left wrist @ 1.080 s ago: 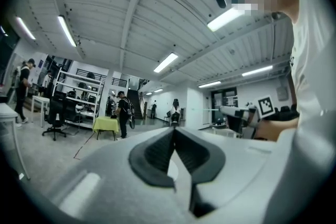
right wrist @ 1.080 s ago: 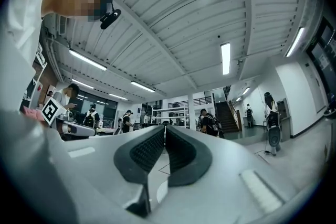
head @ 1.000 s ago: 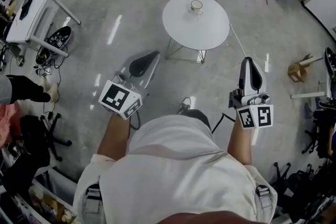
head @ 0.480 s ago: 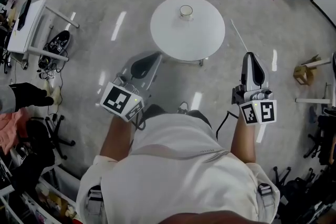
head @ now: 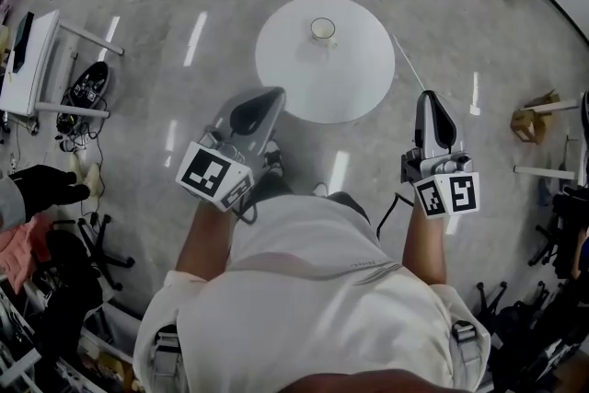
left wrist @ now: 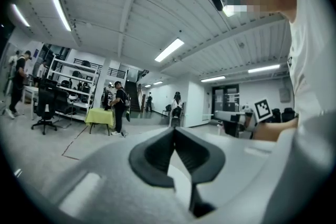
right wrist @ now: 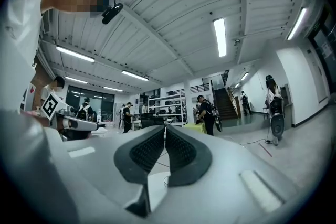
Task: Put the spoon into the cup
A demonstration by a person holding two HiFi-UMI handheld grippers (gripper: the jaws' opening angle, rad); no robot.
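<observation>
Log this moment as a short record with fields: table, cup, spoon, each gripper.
Table: round white table, seen from above in the head view
Cup: small pale cup, upright on the table's far half
Spoon: not seen in any view
Left: left gripper, jaws together, nothing between them
Right: right gripper, jaws together, nothing between them
Task state: no spoon held
</observation>
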